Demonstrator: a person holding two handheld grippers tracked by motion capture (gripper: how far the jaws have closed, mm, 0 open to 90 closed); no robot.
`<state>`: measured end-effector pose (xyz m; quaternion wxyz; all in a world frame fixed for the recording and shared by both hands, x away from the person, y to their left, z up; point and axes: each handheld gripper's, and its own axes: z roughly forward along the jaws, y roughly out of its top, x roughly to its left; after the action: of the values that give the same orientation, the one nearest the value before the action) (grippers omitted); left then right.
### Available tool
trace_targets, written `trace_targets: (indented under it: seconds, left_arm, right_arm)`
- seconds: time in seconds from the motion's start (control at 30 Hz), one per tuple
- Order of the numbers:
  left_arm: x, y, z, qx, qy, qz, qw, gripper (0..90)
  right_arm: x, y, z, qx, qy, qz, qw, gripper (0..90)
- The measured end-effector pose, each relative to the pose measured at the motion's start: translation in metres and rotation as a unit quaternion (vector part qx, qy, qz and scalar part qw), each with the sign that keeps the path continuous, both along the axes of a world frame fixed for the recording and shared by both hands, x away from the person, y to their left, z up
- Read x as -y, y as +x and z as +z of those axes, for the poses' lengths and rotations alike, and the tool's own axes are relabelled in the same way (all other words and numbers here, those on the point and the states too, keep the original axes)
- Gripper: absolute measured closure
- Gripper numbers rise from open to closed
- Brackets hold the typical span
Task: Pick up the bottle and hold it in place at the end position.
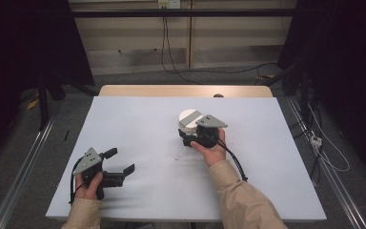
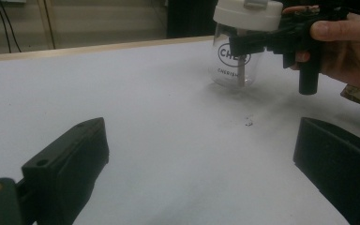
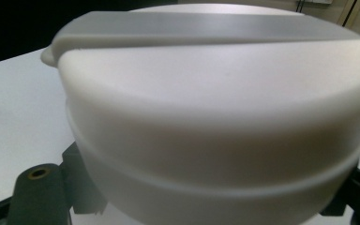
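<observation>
1. A clear jar [image 2: 232, 61] with a white lid [image 2: 247, 13] stands on the white surface [image 1: 138, 124], a little right of the middle and toward the far side.
2. The right gripper [image 1: 190, 136] is at the jar, just under the lid. Its fingers sit on each side of the jar. They look pressed on it, but the close view is mostly lid, so I cannot be sure they squeeze tight.
3. The step in hand looks like grabbing the jar with the right gripper.
4. The left gripper [image 1: 119, 164] rests at the near left, well apart from the jar. Its fingers [image 2: 70, 164] are wide apart and hold nothing.
5. The next move likely needs a firm squeeze on the jar. Then the left gripper can come over to the lid, or the jar can be lifted straight up.
6. The jar stands upright. Its long line runs up and down, and the lid points up. A grey strip [image 3: 206, 28] goes flat across the top of the lid.
</observation>
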<state>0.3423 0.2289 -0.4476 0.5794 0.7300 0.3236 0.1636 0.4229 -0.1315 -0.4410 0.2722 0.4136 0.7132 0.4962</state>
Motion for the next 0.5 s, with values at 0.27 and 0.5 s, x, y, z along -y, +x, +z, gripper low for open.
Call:
trace_targets:
  seconds: [0.27,0.5]
  left_arm:
    - [-0.0003,0.0005,-0.0002,0.001,0.003,0.0,1.0,3.3]
    - [-0.0001,0.0007,-0.0006,-0.001,0.002,0.0,1.0,3.3]
  right_arm:
    - [-0.0011,0.0049,0.0006,0.002,-0.001,0.001,1.0,18.6]
    - [-0.0025,0.009,-0.002,-0.002,0.0,-0.001,1.0,18.6]
